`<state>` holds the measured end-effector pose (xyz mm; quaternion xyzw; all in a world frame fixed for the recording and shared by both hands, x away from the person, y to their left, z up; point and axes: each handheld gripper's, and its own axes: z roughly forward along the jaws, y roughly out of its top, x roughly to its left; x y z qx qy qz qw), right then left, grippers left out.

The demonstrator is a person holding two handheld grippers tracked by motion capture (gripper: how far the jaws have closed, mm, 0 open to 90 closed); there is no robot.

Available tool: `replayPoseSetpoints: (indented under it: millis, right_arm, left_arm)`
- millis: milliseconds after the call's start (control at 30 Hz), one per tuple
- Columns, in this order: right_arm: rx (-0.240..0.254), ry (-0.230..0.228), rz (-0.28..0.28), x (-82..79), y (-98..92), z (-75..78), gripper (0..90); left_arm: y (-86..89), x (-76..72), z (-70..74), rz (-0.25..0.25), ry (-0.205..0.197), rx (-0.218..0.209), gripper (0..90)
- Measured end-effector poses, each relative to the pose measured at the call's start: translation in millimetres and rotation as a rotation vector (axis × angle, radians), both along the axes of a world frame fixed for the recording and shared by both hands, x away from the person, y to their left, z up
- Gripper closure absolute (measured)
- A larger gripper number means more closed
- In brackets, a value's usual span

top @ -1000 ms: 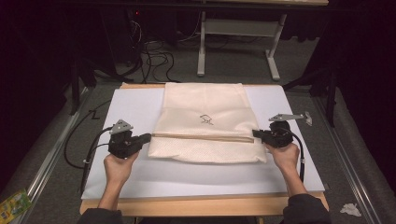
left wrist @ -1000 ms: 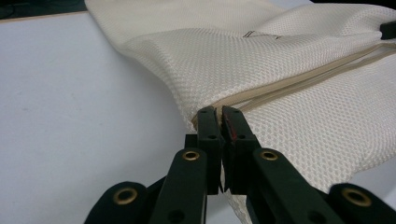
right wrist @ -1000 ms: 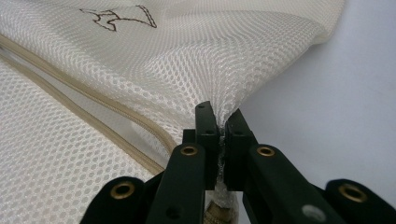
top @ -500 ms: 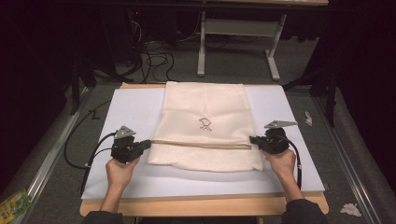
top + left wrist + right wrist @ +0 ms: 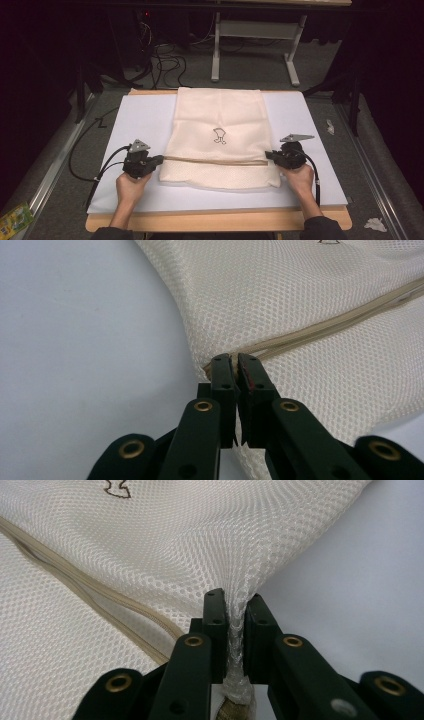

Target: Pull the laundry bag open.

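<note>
White board [image 5: 130, 120]: one mesh bag [image 5: 220, 120], two grippers, jaws pinching its edges.

We see bare white board [image 5: 145, 120] on both sides of the mesh bag [image 5: 220, 125], giving each gripper open room outward from its edge. The bag covers the middle from the far rim to near the front, and its folded front part [image 5: 220, 175] lies between the left gripper [image 5: 161, 160] and right gripper [image 5: 269, 156]. A bare strip runs along the front before the wooden table edge [image 5: 215, 220].
</note>
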<state>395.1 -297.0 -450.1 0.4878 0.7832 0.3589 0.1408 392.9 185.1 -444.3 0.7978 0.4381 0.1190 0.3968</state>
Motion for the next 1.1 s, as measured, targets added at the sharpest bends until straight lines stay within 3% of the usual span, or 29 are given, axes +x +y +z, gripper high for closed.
replayPoseSetpoints:
  millis: [233, 333, 500, 733, 1100]
  right_arm:
    - [-0.022, -0.014, -0.019, -4.1, 0.0, 1.8, 66.2]
    - [-0.017, -0.037, -0.030, -7.8, -1.4, 5.2, 62.2]
    - [0.015, -0.093, -0.030, -16.3, -6.9, 12.5, 65.4]
    - [0.075, -0.160, -0.049, -27.7, -20.5, 22.3, 72.9]
    - [0.138, -0.228, -0.125, -42.9, -50.1, 27.1, 73.2]
  left_arm:
    - [1.8, -2.4, 0.7, -0.010, -0.024, -0.028, 79.4]
    - [5.1, -5.6, 4.4, -0.003, -0.062, -0.040, 74.8]
    - [10.8, -11.5, 12.2, 0.015, -0.120, -0.072, 64.1]
    - [22.7, -17.5, 20.6, 0.064, -0.192, -0.079, 60.2]
    - [44.2, -24.0, 24.0, 0.139, -0.248, -0.113, 59.2]
